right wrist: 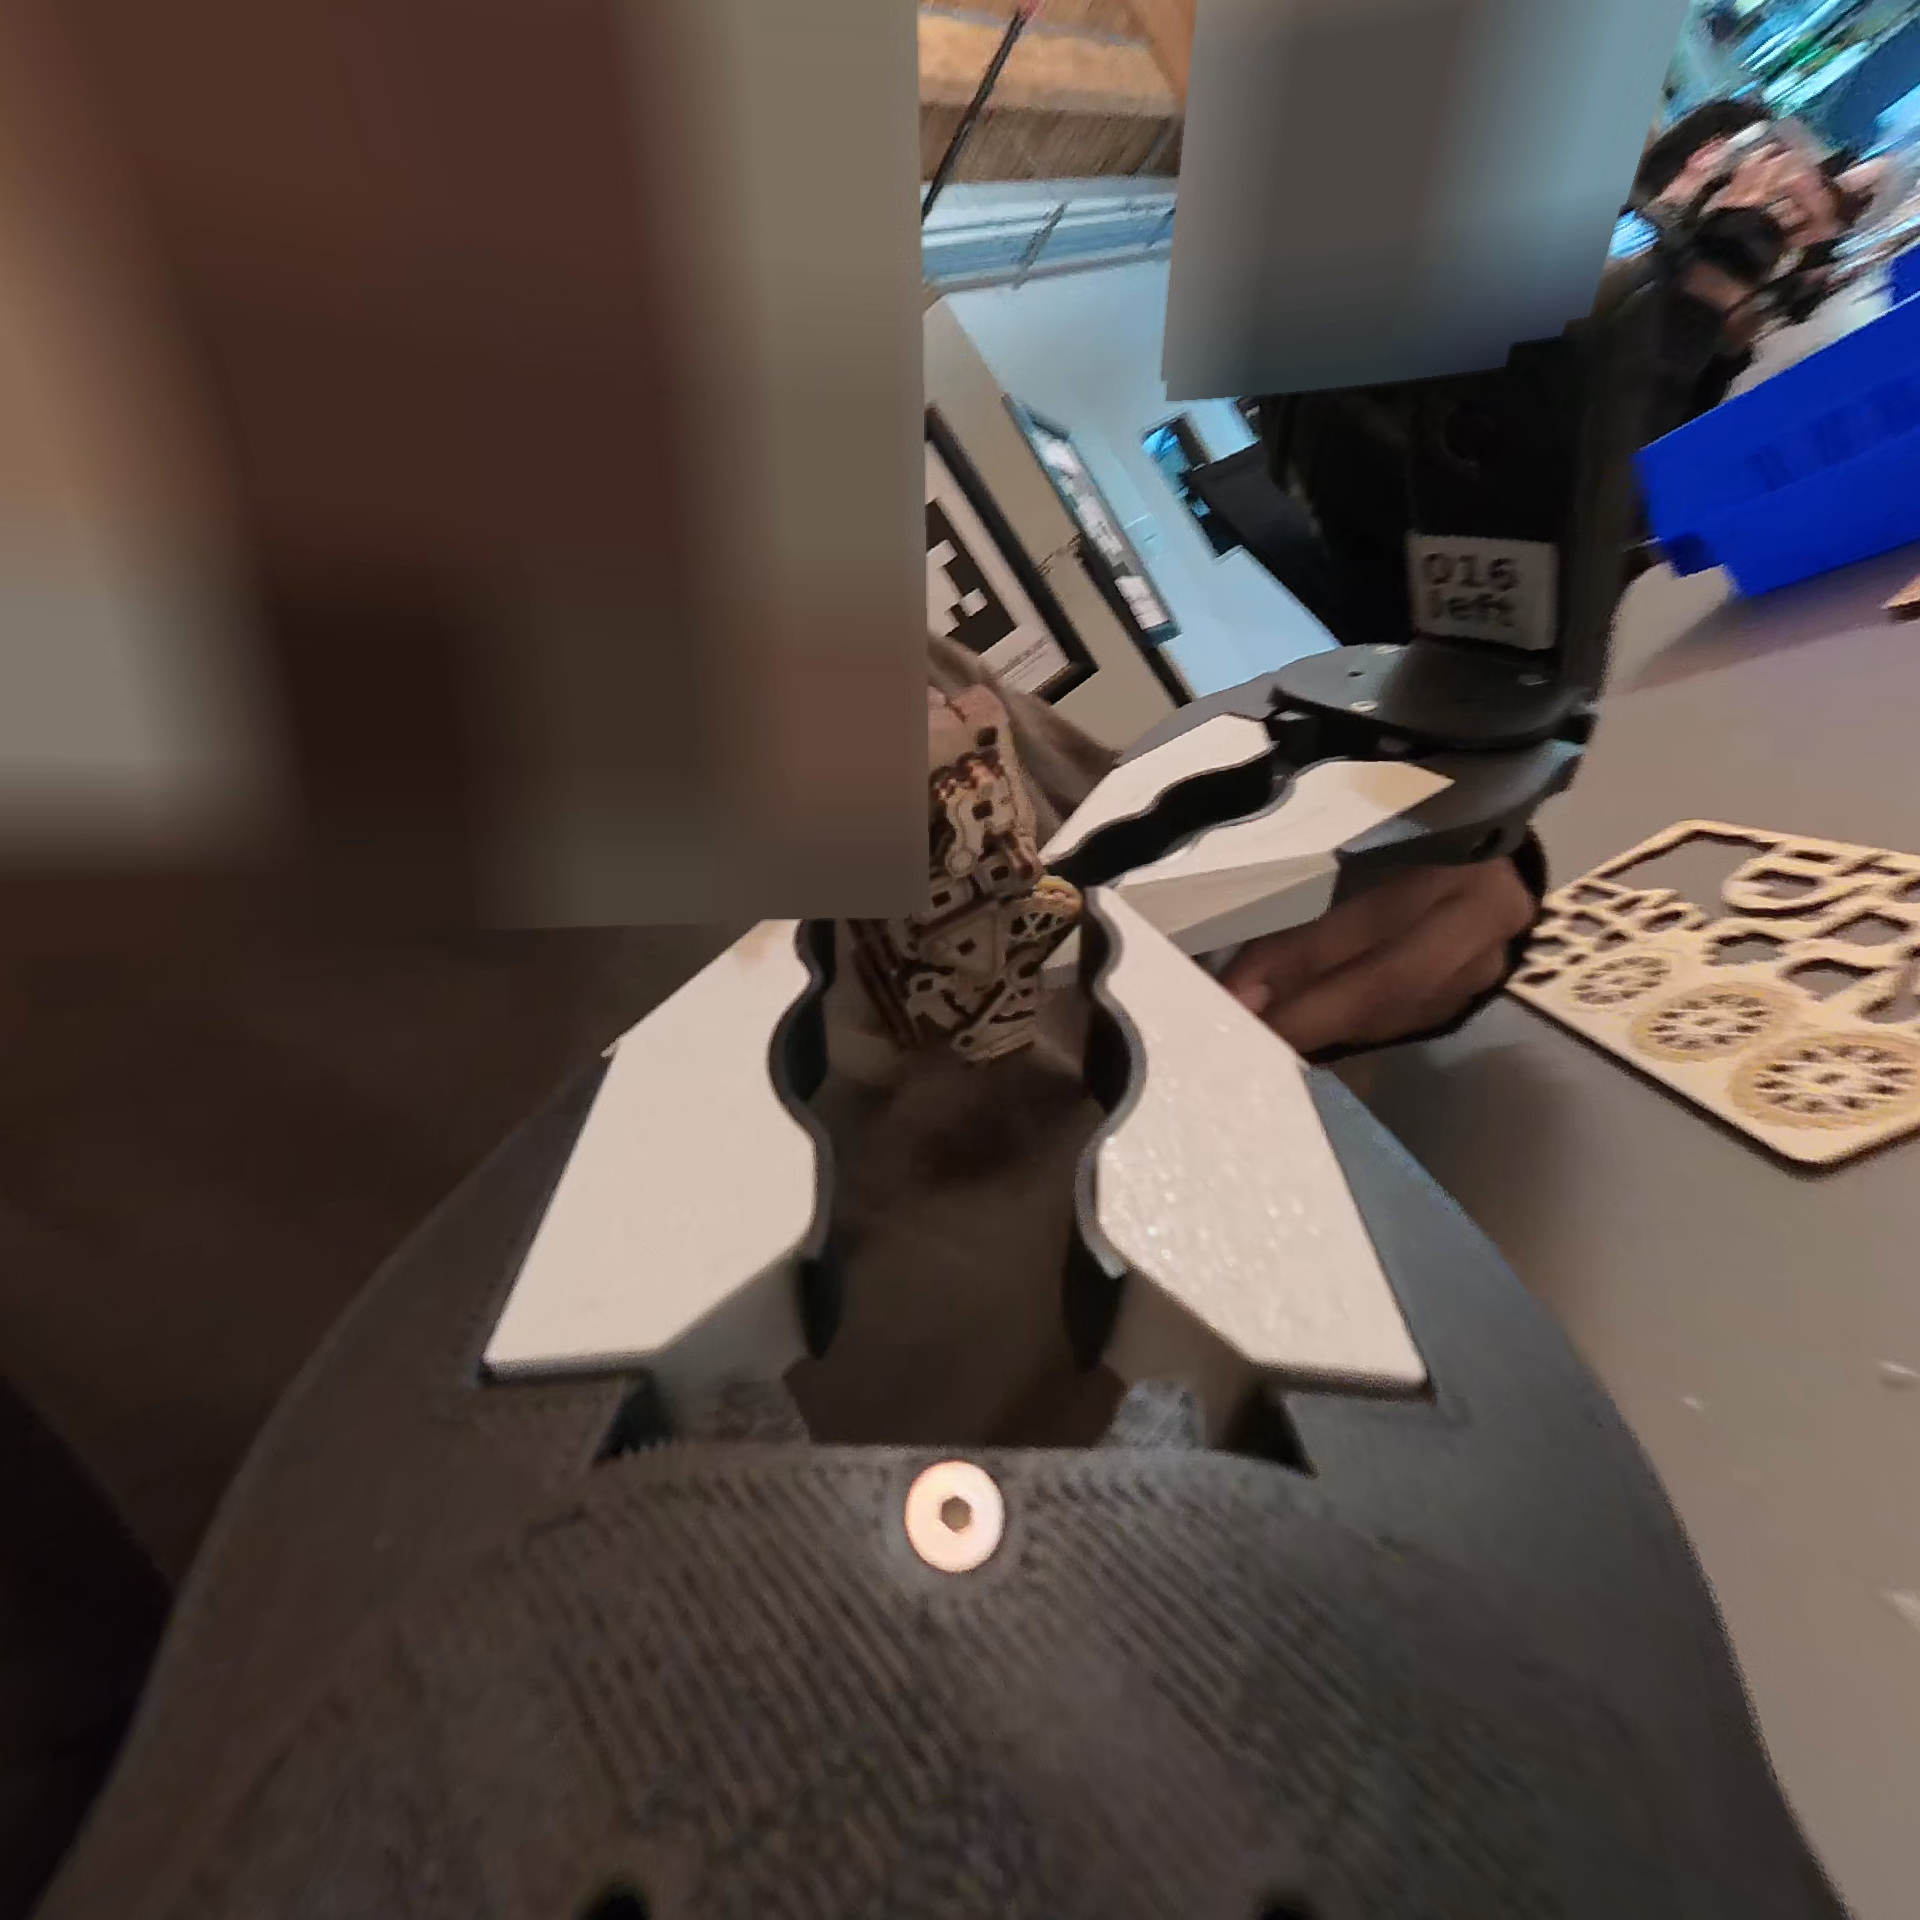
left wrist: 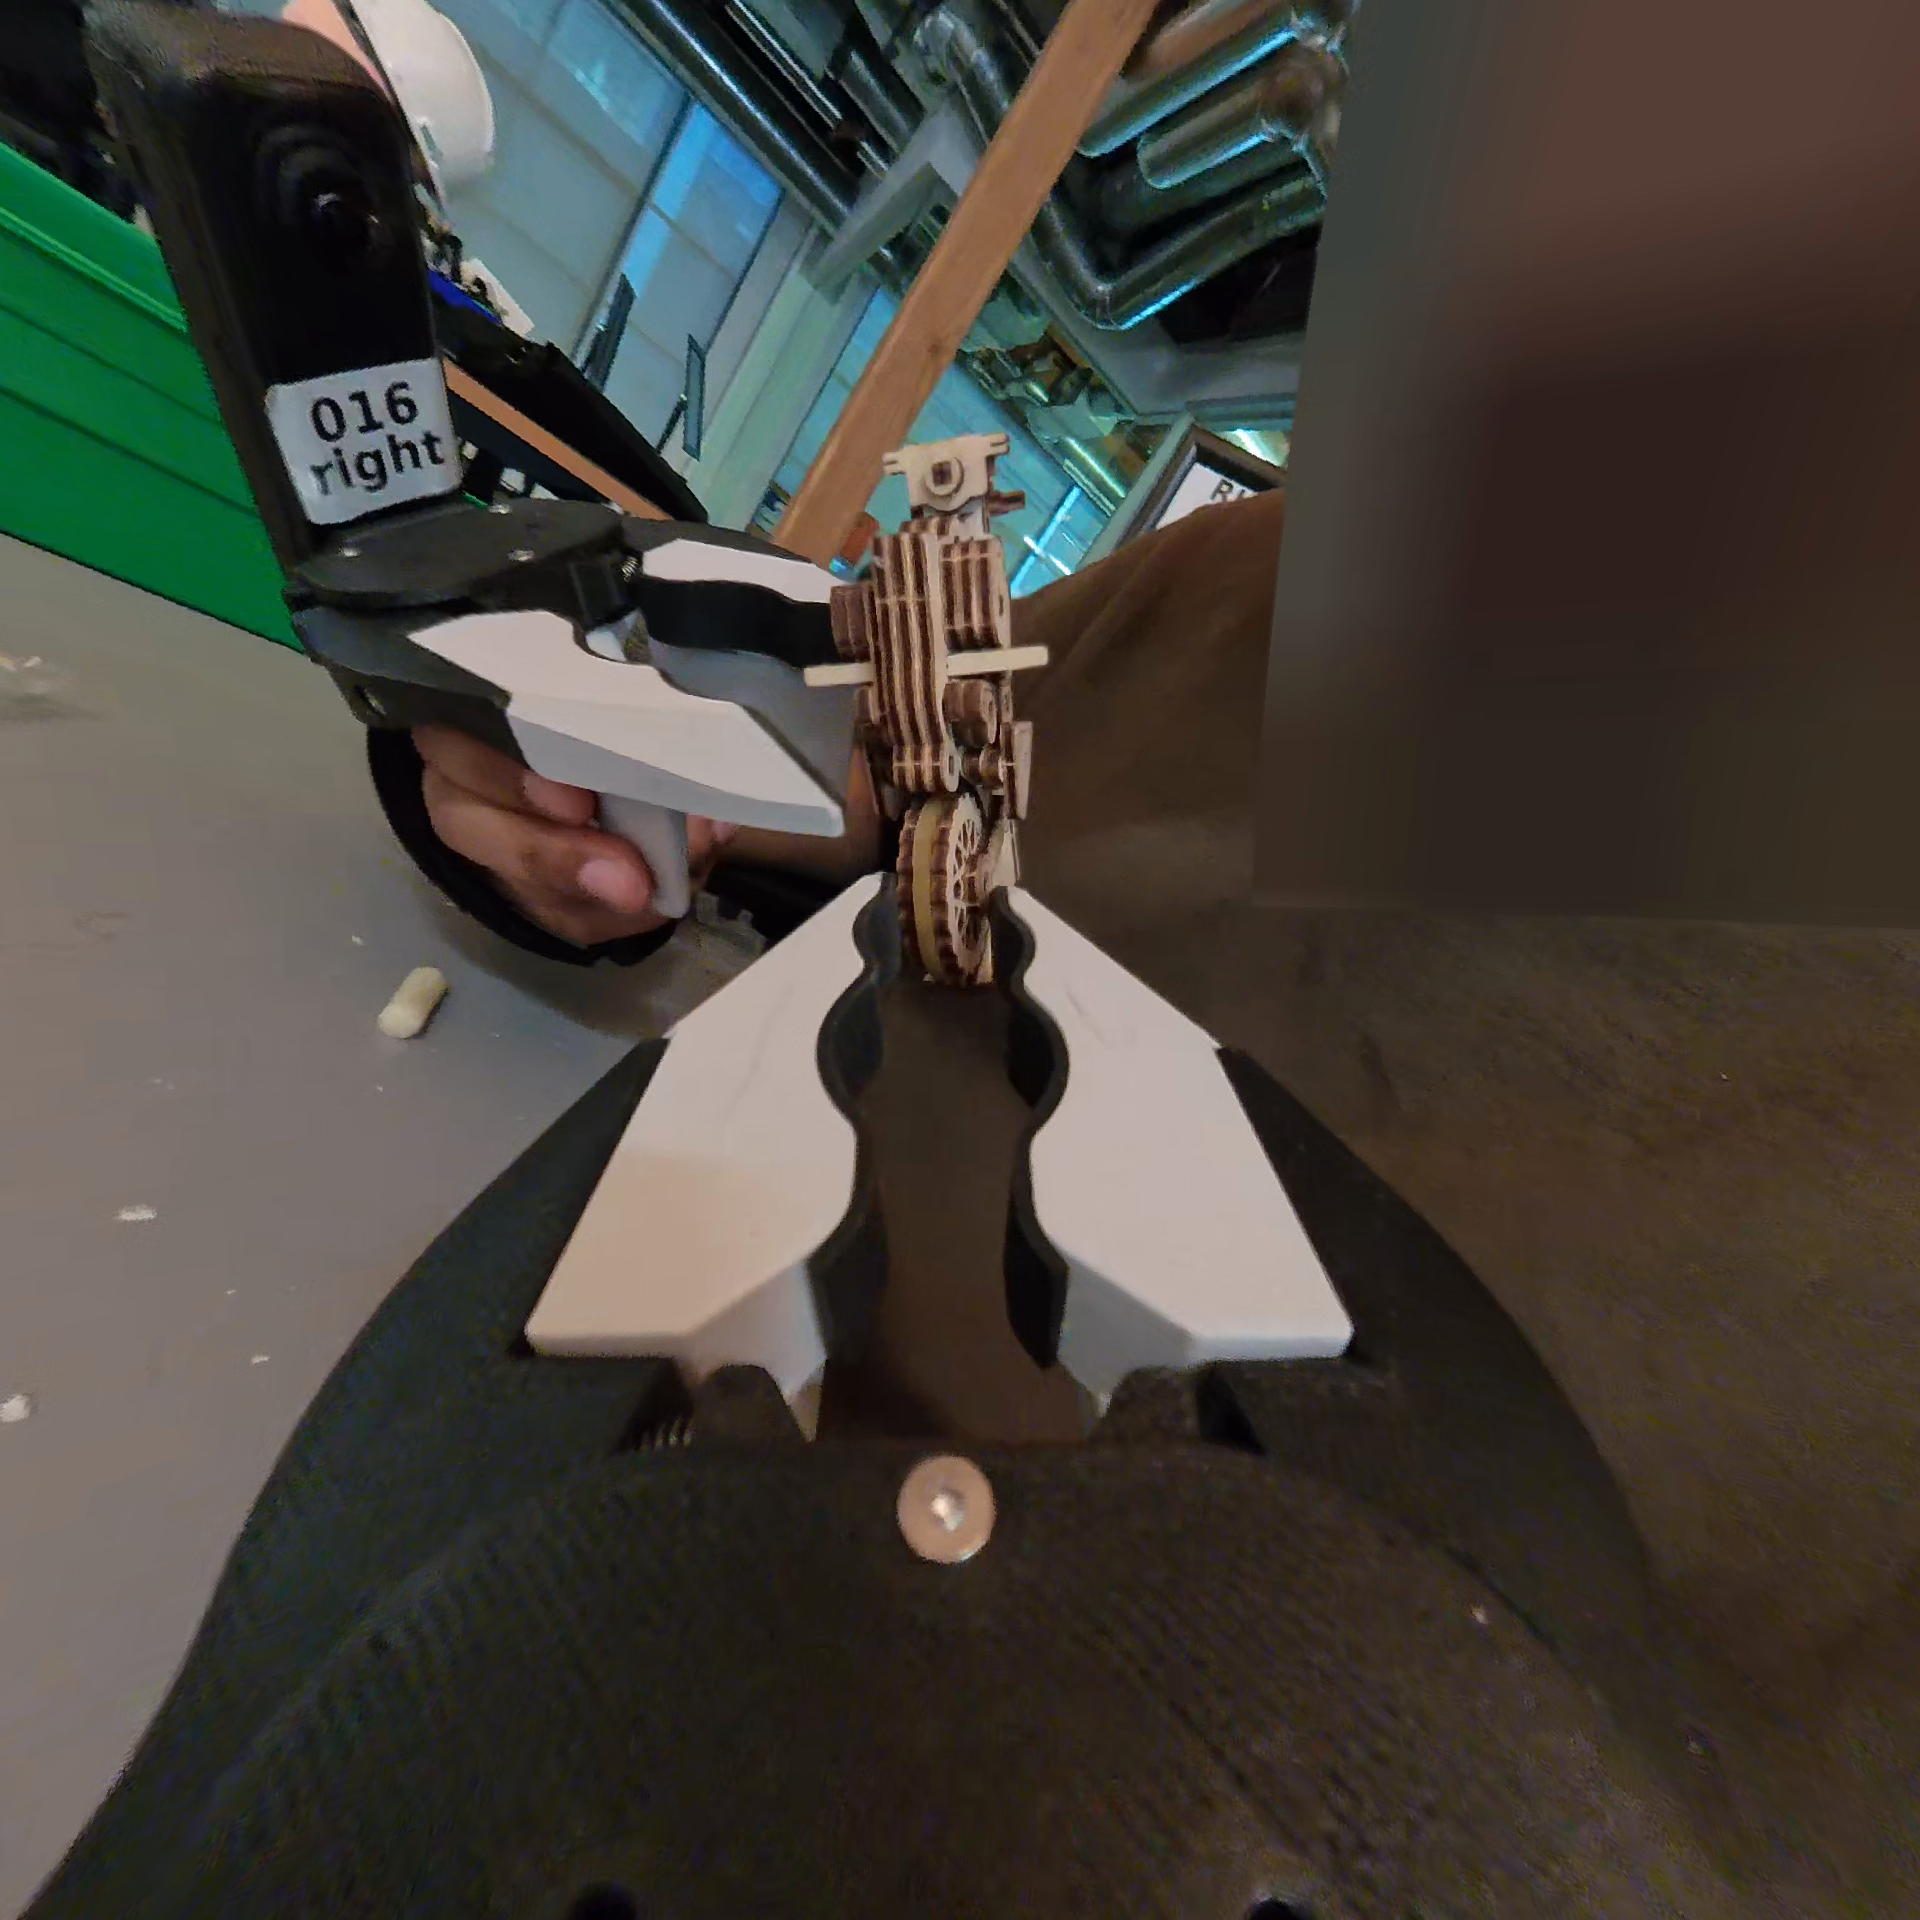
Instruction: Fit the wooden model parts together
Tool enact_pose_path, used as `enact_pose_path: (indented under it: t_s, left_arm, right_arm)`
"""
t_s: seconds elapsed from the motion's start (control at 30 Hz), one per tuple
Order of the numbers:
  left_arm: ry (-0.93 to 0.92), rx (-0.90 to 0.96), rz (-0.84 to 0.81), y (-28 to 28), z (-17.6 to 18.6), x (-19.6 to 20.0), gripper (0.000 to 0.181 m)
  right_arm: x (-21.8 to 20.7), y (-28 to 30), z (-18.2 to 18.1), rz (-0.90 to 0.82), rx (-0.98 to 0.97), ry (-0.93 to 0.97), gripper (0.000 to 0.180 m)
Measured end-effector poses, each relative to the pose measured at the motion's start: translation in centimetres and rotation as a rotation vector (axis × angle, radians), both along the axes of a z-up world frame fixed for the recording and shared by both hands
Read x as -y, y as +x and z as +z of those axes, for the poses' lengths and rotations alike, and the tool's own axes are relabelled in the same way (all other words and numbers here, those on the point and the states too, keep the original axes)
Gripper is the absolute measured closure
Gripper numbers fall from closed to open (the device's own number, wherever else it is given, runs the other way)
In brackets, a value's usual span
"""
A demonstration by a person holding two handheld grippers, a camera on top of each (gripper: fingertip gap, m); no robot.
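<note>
A small wooden motorcycle model [left wrist: 940, 665] is held in the air between both grippers. My left gripper [left wrist: 948, 906] is shut on its spoked wheel [left wrist: 956, 894], at the model's lower end. My right gripper [left wrist: 837, 717] comes in from the left and its two fingers close on the model's layered body. In the right wrist view the model [right wrist: 971, 956] sits between my right gripper's [right wrist: 951, 930] fingers, its upper part hidden by a blur patch. The left gripper [right wrist: 1062, 864] reaches in from the right and pinches the wheel.
A wooden sheet [right wrist: 1714, 997] with wheel shapes and cut-out holes lies on the grey table [right wrist: 1714, 1299] at the right. A blue bin [right wrist: 1787, 499] stands behind it. A green bin [left wrist: 83, 416] and a small white scrap [left wrist: 414, 1003] are at the left. Left and right tips are no more than a few centimetres apart.
</note>
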State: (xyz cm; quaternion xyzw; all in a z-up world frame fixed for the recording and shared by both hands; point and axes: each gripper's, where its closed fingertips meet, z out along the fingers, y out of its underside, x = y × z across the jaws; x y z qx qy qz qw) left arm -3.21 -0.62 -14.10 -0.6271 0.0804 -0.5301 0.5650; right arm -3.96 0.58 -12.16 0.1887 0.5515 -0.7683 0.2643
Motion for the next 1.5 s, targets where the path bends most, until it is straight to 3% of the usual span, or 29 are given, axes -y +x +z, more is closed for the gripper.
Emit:
enact_pose_path:
  t_s: [0.27,0.4,0.53,0.67,0.77,1.17,1.5]
  left_arm:
    - [0.033,-0.015,0.201,-2.9,0.5,-1.2,0.167]
    - [0.045,0.007,0.385,-6.2,0.9,-1.9,0.169]
    - [0.033,-0.008,0.484,-7.8,0.6,-2.2,0.168]
    - [0.018,-0.018,0.513,-7.9,0.3,-2.5,0.168]
    - [0.003,-0.048,0.512,-7.6,-0.1,-2.7,0.168]
    - [0.028,-0.149,0.514,-6.9,-0.3,-2.8,0.167]
    - [0.066,-0.442,0.486,-4.5,-2.1,-3.0,0.15]
  right_arm:
    - [-1.7,-3.1,-0.7,-0.179,0.068,0.021,0.118]
    - [-4.1,-6.1,-1.5,-0.357,0.149,0.01,0.125]
    - [-5.0,-7.1,-2.3,-0.49,0.079,0.117,0.13]
    - [-3.8,-6.8,-2.8,-0.479,0.045,0.181,0.132]
    - [-3.2,-6.6,-3.1,-0.453,0.07,0.184,0.147]
    - [-3.2,-6.0,-2.6,-0.454,-0.014,0.211,0.152]
    - [-2.4,-4.2,-1.8,-0.517,-0.421,0.394,0.152]
